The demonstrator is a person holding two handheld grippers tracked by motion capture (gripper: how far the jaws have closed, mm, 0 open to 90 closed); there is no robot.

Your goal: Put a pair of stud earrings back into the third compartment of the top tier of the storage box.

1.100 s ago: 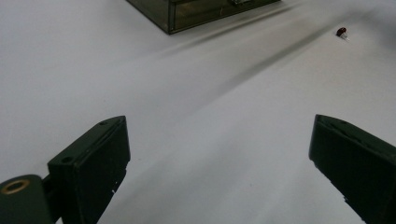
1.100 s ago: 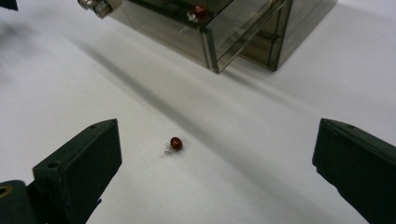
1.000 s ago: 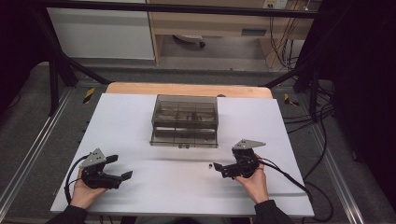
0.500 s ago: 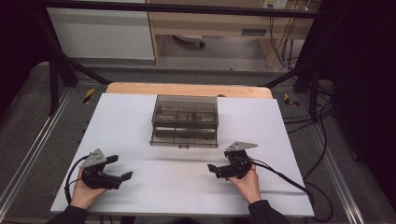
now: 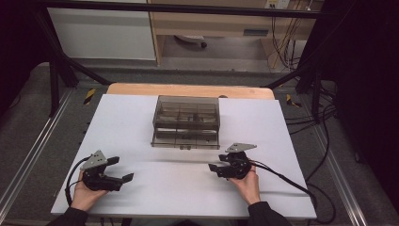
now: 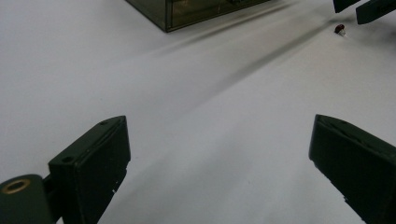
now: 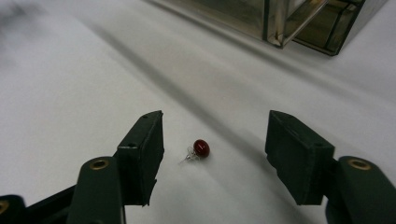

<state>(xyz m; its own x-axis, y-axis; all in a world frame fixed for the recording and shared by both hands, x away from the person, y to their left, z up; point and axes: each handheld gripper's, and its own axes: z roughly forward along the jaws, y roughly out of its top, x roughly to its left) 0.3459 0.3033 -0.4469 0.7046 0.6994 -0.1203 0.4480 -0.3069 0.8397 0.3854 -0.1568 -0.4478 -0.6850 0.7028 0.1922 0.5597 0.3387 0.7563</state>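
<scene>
A small red stud earring with a thin metal post lies on the white table; it also appears far off in the left gripper view. My right gripper straddles the earring. Its jaws have just been closing, with the earring between them, and gaps remain on both sides. From above, my right gripper sits low at the front right, pointing left. My left gripper rests at the front left, jaws wide open over bare table. A smoky clear drawer box stands mid-table.
The drawer box has its lower drawer pulled out toward me, with its near corner at the top of the left gripper view. Cables trail off the right side of the table. A wooden strip borders the far edge.
The right gripper's jaws have narrowed, and the hand has edged a little to the left. The left hand and gripper have kept still.
</scene>
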